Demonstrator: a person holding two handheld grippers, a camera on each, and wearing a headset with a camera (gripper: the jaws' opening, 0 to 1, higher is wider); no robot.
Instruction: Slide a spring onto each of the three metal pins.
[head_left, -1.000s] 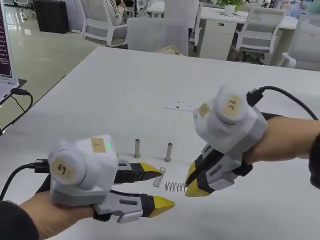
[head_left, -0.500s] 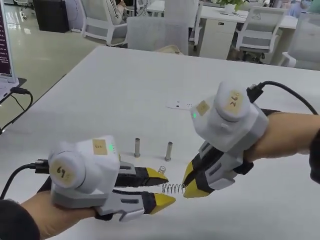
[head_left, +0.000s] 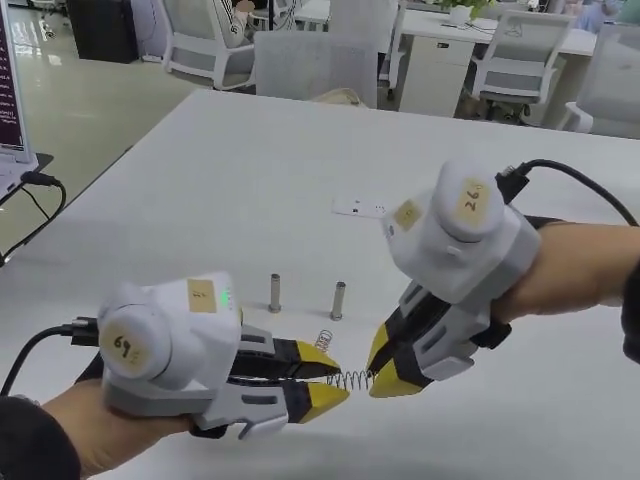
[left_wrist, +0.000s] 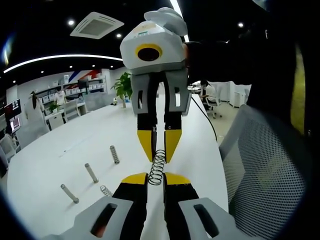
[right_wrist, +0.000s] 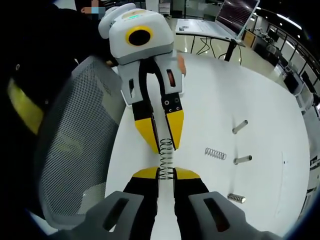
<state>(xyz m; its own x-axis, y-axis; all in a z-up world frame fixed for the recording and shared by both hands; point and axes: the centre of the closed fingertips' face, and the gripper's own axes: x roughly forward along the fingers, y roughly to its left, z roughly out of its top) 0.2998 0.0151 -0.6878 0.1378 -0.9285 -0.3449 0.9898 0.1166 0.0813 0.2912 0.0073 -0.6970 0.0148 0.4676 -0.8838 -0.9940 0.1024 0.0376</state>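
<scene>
Head view, thin coiled spring (head_left: 353, 379) level, left gripper (head_left: 340, 381) and right gripper (head_left: 373, 383) pinching its ends

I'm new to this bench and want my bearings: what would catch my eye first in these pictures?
The left gripper and the right gripper each clamp one end of the held spring, tip to tip at the near edge of the white table. Behind them stand two bare pins, with a loose spring lying close by. A third pin already wears its spring.
</scene>
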